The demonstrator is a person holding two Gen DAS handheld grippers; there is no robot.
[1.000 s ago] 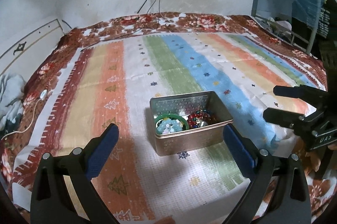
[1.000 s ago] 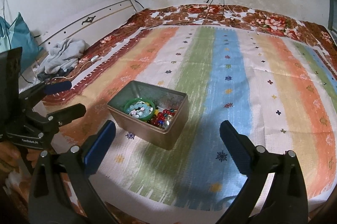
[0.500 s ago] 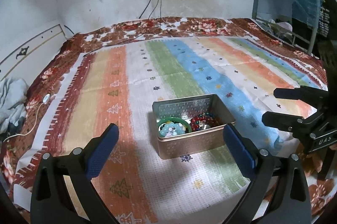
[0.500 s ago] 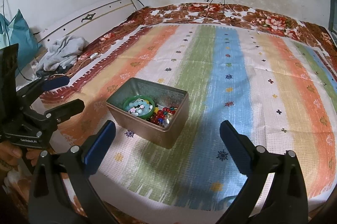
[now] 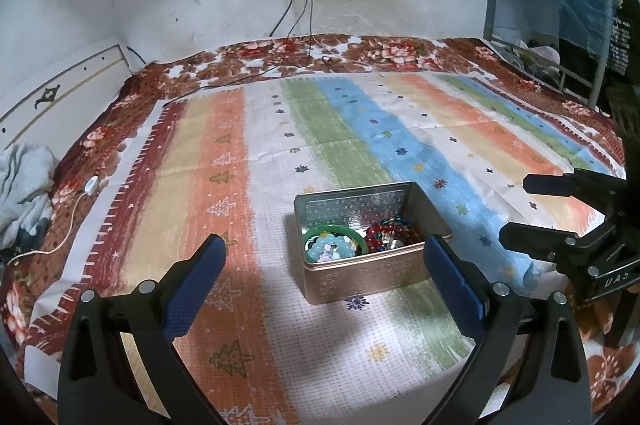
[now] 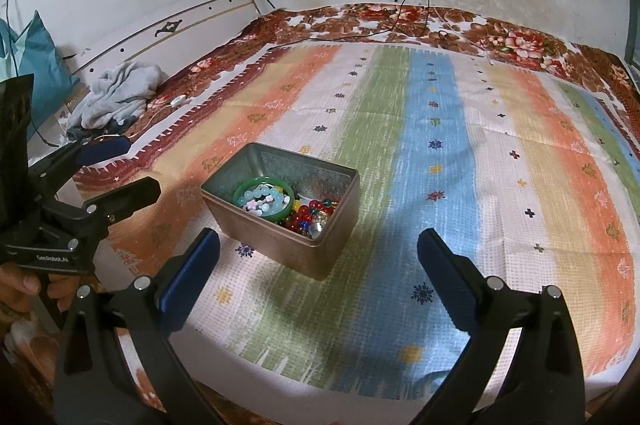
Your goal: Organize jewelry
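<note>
Left wrist view: left gripper (image 5: 324, 261) spread wide, nothing between its blue pads (image 5: 192, 283). Metal tin (image 5: 370, 241) sits on the striped cloth (image 5: 224, 153) just ahead, slightly right of centre between the fingers, lid off. Inside the tin: green bangle (image 5: 334, 245) with pale blue beads on the left, red bead bracelet (image 5: 390, 235) on the right. Right gripper (image 5: 532, 211) off to the right, jaws apart, empty.

Right wrist view: right gripper (image 6: 318, 255) also wide open, holding nothing. Tin (image 6: 280, 209) ahead and left of centre. Left gripper (image 6: 116, 169) at far left, a hand (image 6: 20, 291) on its grip.
</note>
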